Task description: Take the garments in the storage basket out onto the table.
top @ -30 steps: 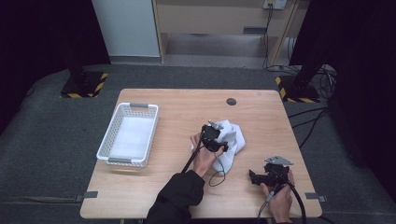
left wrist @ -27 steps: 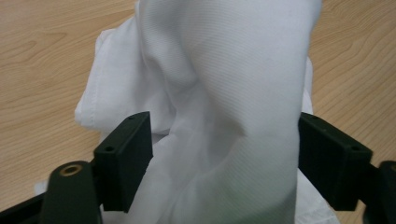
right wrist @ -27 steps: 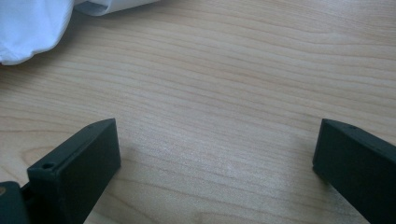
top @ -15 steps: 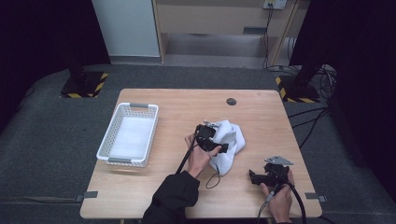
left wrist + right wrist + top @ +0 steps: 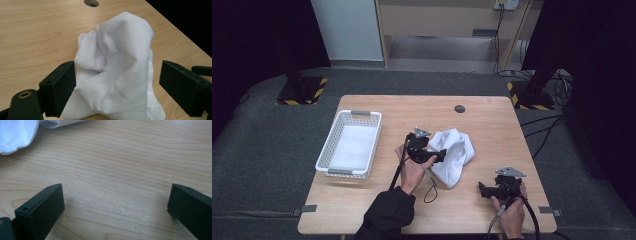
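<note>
Table: we see a pale wooden table (image 5: 377, 210) with light grain, and a small round dark hole (image 5: 459, 108) near its far edge.

Cloth: a crumpled white fabric cloth (image 5: 454, 155) lies bunched up near the middle of the table, a little to the right of centre — in the left gripper view its folds rise into a soft peak (image 5: 117, 67).

Basket: a white plastic basket (image 5: 349, 143) with slotted walls and grey handles stands on the left part of the table, well apart from the cloth.

Left gripper: we find the black left gripper (image 5: 432, 155) at the cloth's left edge, held in the person's left hand (image 5: 412, 167). In its own view (image 5: 117, 87) the jaws stand wide apart with the cloth between them; the left jaw is right at the fabric, the right jaw clear of it — nothing is clamped.

Right gripper: the black right gripper (image 5: 484, 190) sits low near the table's front right corner, held in the right hand (image 5: 512, 212). In its own view (image 5: 115, 207) the jaws are spread wide over bare wood, gripping nothing, and we see an edge of the cloth (image 5: 17, 135) at the upper left.
</note>
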Demonstrator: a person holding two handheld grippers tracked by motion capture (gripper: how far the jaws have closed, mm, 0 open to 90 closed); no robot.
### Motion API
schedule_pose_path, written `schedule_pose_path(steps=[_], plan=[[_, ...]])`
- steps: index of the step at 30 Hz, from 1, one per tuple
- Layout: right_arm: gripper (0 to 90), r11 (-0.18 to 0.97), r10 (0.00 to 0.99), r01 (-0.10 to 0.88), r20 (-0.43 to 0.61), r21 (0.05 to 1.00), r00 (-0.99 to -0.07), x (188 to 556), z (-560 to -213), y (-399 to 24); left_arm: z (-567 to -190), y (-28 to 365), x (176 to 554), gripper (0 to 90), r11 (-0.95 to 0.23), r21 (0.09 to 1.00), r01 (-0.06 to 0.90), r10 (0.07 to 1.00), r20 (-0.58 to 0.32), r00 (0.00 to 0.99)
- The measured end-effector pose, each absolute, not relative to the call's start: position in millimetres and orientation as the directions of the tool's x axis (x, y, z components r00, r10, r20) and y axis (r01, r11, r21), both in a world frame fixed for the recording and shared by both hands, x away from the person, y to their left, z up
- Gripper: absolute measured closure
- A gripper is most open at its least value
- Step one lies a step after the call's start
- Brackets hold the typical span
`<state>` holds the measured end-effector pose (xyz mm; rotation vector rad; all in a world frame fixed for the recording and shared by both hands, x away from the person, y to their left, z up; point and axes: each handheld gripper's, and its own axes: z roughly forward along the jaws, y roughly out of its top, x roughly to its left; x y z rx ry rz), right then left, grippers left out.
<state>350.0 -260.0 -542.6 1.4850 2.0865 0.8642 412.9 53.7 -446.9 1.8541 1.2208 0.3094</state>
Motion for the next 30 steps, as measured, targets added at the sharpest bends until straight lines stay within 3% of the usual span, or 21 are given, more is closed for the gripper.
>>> schedule_pose_path(steps=[19,30], plan=[[0.7,0.230,0.944,0.672,0.007,0.703,-0.330,349.9,-542.6,-260.0,-462.7,110.8,393.8,14.1,-0.072,0.797,0.599,0.884,-0.227,0.408],[0.7,0.230,0.944,0.672,0.007,0.704,-0.330,349.9,-542.6,-260.0,-476.8,136.9,373.1,12.6,-0.041,0.843,0.536,0.913,-0.186,0.363]])
